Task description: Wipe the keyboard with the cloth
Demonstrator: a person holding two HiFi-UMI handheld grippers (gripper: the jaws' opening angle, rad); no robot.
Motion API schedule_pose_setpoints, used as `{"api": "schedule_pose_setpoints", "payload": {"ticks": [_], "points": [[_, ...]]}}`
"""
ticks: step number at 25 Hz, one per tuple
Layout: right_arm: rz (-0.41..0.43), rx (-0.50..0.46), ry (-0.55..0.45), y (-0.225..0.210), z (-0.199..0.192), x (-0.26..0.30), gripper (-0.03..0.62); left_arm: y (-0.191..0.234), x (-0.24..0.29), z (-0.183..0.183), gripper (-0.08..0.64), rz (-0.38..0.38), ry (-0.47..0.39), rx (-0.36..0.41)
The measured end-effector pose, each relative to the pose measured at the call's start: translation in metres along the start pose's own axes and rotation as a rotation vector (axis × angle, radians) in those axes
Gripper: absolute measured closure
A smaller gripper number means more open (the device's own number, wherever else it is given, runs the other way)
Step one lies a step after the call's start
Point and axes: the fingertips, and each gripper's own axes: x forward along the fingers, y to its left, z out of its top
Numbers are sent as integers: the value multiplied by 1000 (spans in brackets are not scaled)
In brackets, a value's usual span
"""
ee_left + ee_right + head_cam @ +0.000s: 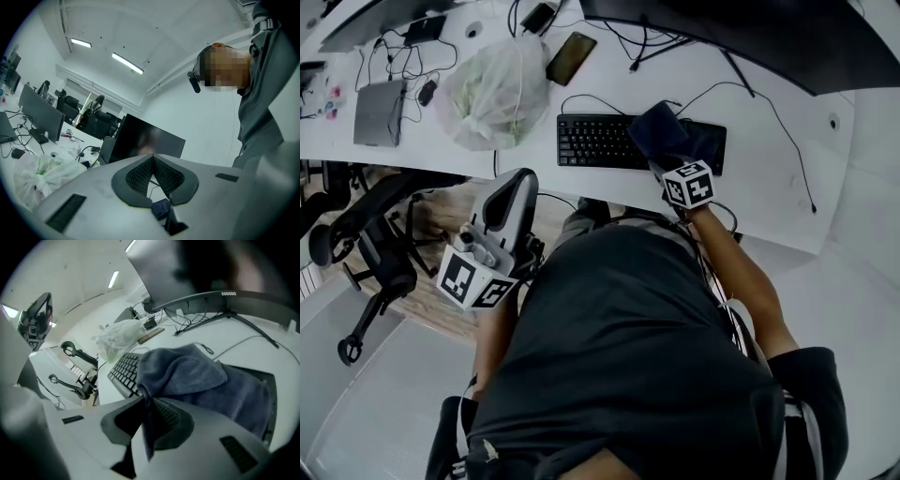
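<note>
Wiping step in hand: right gripper (pixel 147 405) pinched on dark blue cloth (pixel 660 130), draped over right part of black keyboard (pixel 592 142). Left gripper (pixel 151 162) closed, empty, parked short of the desk. Next, probably: drag cloth leftward across keys, light pressure.

keyboard (pixel 591 141): black, lying flat on the white desk (pixel 769 187), right part sitting under the cloth (pixel 661 129).
cloth: dark blue, bunching over the keyboard, one fold being pinched by the right gripper (pixel 144 401).

Plastic bag (pixel 492 92); phone (pixel 571 58); office chair (pixel 377 246)
</note>
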Motion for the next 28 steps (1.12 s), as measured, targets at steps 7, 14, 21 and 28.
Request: {"api": "schedule_pose_setpoints", "payload": {"ticks": [7,14,21,28], "points": [[-58,135,-183,-43,68,-8,541,2,-4,-2,557,-27,7,-6],[51,191,-82,13,-8,2,541,0,-13,4,557,-32,2,4],[-45,208,-265,-40,61,-4,541,3,-22,-2,557,-28,13,1],[64,186,-120,22,5,17,542,7,-30,-1,557,-7,-1,-3]]}}
